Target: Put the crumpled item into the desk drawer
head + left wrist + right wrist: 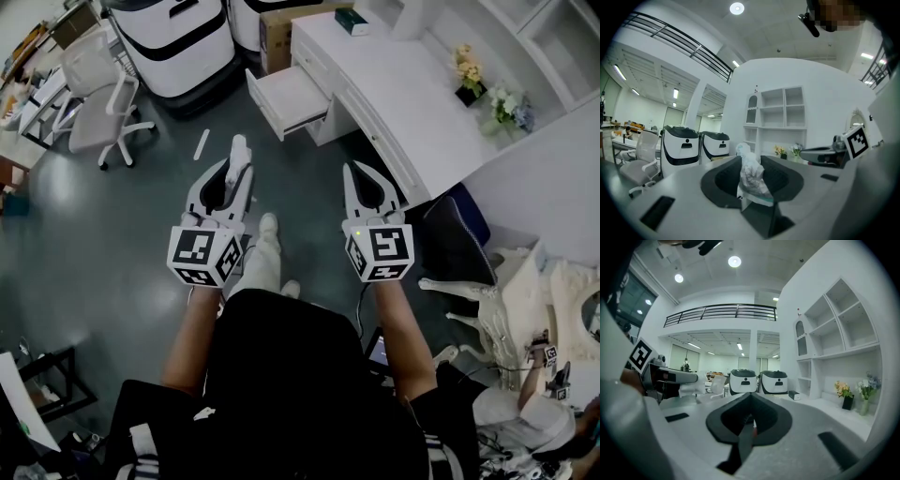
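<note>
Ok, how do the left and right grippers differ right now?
The left gripper is clamped on the crumpled white item, which sticks out past its tips; the right gripper holds nothing. The left gripper's jaws stand apart around that wad, while the right gripper's jaws are closed together. Both point forward side by side, short of the open desk drawer.

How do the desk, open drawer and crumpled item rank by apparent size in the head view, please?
Largest to smallest: desk; open drawer; crumpled item, smallest despite being nearest the camera.
</note>
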Tool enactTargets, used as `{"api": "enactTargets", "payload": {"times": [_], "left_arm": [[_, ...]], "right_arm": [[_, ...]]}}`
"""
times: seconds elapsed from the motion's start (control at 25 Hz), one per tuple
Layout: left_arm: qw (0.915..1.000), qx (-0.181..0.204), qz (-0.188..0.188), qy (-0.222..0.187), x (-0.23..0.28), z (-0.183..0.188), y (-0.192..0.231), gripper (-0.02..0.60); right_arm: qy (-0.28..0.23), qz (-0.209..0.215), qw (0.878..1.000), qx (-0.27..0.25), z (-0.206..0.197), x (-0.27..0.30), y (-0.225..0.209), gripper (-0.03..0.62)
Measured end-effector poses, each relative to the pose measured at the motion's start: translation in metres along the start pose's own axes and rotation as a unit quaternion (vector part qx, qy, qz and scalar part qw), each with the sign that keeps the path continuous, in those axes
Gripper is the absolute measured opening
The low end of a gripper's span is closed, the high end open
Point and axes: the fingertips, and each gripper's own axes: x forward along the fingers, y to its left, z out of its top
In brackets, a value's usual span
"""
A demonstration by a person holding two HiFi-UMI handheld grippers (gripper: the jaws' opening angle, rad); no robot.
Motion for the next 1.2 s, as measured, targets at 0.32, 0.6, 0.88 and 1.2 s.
{"api": "enactTargets", "payload": {"times": [0.32,0.6,0.88,1.2], "left_arm": [[0.9999,-0.003,0.009,0.006,0.036,-0.003,0.026,0.110],[0.9999,-0.003,0.011,0.010,0.072,-0.003,0.051,0.110],[0.9998,-0.011,0.009,0.016,0.118,-0.004,0.080,0.110],[0.9994,-0.022,0.000,0.025,0.171,-0.001,0.119,0.110]], "right_arm": [[0.004,0.005,1.000,0.007,-0.001,0.044,-0.013,-0.009],[0.009,0.009,1.000,0.008,-0.003,0.087,-0.023,-0.009],[0.018,0.008,1.000,0.007,-0.003,0.137,-0.040,-0.009],[0.032,0.005,0.999,0.006,0.000,0.197,-0.054,-0.009]]}}
